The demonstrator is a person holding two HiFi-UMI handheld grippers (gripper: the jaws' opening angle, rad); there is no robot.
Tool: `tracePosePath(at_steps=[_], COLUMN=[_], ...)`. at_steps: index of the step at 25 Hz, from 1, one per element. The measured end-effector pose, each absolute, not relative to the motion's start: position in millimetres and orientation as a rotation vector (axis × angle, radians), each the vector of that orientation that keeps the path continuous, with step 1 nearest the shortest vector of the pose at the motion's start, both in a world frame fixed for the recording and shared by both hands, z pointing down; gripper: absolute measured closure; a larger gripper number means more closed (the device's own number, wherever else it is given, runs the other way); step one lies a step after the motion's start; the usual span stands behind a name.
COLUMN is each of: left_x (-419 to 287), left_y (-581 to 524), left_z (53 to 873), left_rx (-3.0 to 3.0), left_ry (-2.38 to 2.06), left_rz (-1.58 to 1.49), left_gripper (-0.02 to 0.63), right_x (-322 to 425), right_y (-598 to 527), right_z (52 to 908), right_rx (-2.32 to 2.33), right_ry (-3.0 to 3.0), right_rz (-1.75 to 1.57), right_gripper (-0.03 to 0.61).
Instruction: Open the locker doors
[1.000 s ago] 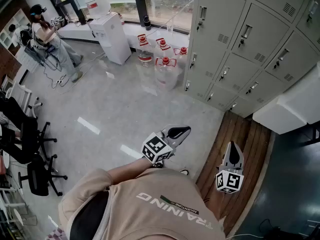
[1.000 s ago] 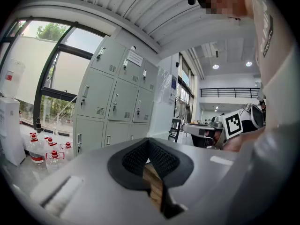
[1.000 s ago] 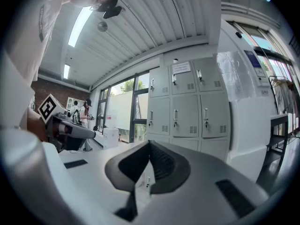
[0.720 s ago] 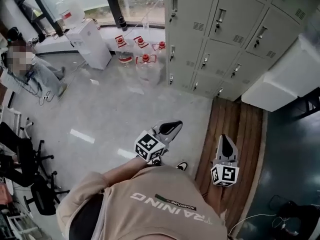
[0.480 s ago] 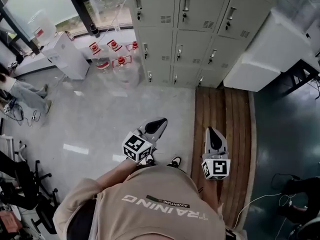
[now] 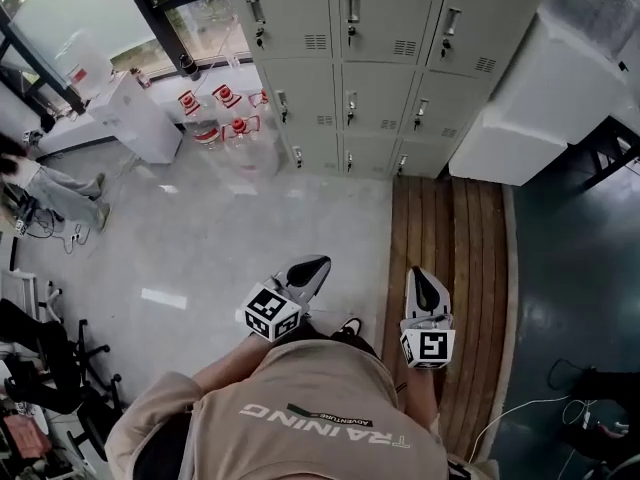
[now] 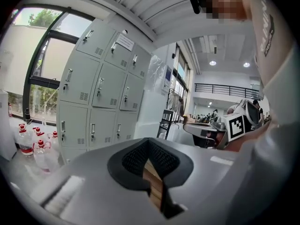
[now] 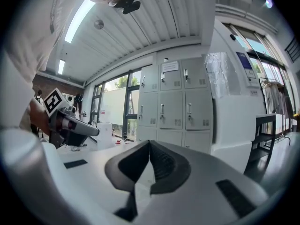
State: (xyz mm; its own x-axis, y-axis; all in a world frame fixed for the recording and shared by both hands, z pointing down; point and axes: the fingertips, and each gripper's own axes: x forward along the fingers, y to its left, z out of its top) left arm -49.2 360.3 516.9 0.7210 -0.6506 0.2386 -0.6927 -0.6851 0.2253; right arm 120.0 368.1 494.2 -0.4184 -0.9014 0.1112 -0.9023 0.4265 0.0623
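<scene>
Lockers (image 6: 350,68) at far edge of floor (image 6: 250,238), beside window (image 6: 200,8); all doors closed. Dispenser (image 6: 135,118) and bottles (image 6: 225,118) on floor at their left. L gripper (image 6: 316,264) & R gripper (image 6: 424,282) side by side over near floor edge, well apart from lockers, pointing at them; both jaws fully together, nothing held.

Your lockers (image 6: 380,98) are pale grey; your left gripper (image 6: 316,264) and right gripper (image 6: 421,280) are white with black-and-white squared cubes; the jug caps (image 6: 238,123) are red.

Lockers (image 6: 380,98) matt mtl, floor (image 6: 230,238) glossy, planks (image 6: 455,238) wood.
</scene>
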Motion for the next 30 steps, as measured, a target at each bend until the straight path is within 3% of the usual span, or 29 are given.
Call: tracePosePath(at_steps=[17, 30], left_x=[16.7, -8.4], left_y=[229.4, 87.1], left_z=[524.2, 508.3], left_rx=[2.707, 2.815], left_ry=[-0.885, -0.8], left_rz=[0.175, 0.191], left_gripper=[0.607, 0.607], right_x=[155.2, 139.5], right_y=[268.7, 116.1], right_z=[517.5, 505.6], right_rx=[1.698, 1.832], right_ry=[-2.498, -2.46], right_rz=[0.16, 0.202], right_gripper=[0.568, 0.568])
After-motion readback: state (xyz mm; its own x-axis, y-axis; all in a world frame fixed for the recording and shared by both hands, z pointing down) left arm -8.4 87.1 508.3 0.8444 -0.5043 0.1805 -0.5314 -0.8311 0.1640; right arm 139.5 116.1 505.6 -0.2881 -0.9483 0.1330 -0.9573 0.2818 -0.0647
